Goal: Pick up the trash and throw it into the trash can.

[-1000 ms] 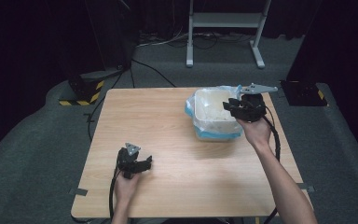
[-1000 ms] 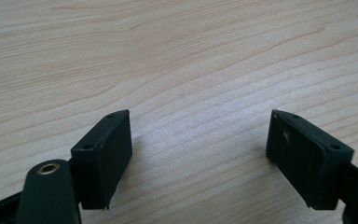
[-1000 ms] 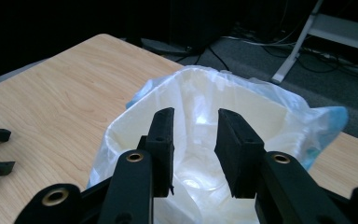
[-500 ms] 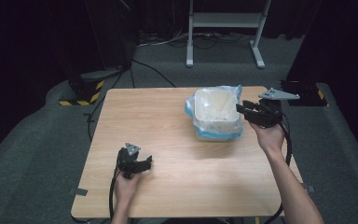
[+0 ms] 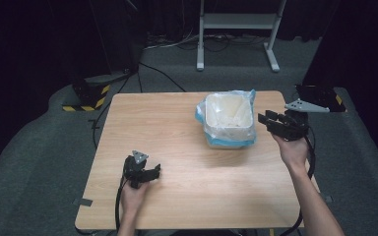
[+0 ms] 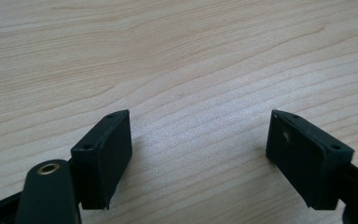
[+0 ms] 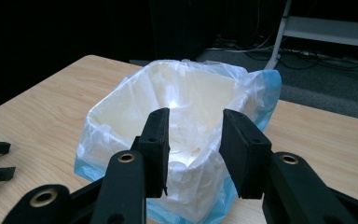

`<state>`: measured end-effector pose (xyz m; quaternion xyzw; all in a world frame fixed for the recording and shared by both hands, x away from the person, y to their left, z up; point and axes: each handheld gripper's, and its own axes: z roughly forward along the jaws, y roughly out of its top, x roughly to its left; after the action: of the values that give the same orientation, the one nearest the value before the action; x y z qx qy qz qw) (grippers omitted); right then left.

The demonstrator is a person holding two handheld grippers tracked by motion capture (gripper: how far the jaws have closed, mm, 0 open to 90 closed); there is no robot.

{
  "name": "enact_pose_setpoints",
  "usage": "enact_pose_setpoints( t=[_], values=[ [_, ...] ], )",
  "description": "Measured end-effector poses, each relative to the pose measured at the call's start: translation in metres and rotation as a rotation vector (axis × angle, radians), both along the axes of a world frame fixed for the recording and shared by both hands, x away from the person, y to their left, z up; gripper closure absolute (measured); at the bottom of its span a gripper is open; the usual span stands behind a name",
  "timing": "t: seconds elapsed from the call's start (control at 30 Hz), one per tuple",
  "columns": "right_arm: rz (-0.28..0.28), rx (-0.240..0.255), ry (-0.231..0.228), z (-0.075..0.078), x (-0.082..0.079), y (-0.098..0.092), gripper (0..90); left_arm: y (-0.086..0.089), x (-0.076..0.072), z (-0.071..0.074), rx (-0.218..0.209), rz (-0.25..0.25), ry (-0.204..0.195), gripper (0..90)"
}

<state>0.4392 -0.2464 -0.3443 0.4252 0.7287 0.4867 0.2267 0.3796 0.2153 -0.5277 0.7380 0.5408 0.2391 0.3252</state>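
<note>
Nearest you, your left gripper point(image 5: 147, 173) rests low on the wooden surface point(image 5: 177, 147), well apart from the bin and toward the near left corner. Its jaws stand wide apart with bare wood grain between them, as the left gripper view point(image 6: 198, 154) shows.

Farther in, your right gripper point(image 5: 270, 120) hangs just beside the bin's right wall, pointing at it. Its jaws have just been opening and stand partly apart, with nothing between them; in the right gripper view point(image 7: 195, 149) they frame the bin without touching it.

The bin point(image 5: 229, 120) sits upright on the far right part of the surface. It is a small, squarish white tub with tapering walls, lined with a thin, see-through plastic bag point(image 7: 121, 100). The bag is crinkled, folds over the rim all round and hangs down the outside, showing pale blue where it bunches at the base and at the far corner. Inside, the liner looks glossy.
</note>
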Motion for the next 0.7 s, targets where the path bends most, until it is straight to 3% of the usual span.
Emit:
enact_pose_setpoints(
  t=[0.7],
  values=[
    [-0.024, 0.053, 0.009, -0.026, -0.027, -0.022, 61.1, 0.0, 0.0, 0.0, 0.0, 0.0, 0.0, 22.2]
  ],
)
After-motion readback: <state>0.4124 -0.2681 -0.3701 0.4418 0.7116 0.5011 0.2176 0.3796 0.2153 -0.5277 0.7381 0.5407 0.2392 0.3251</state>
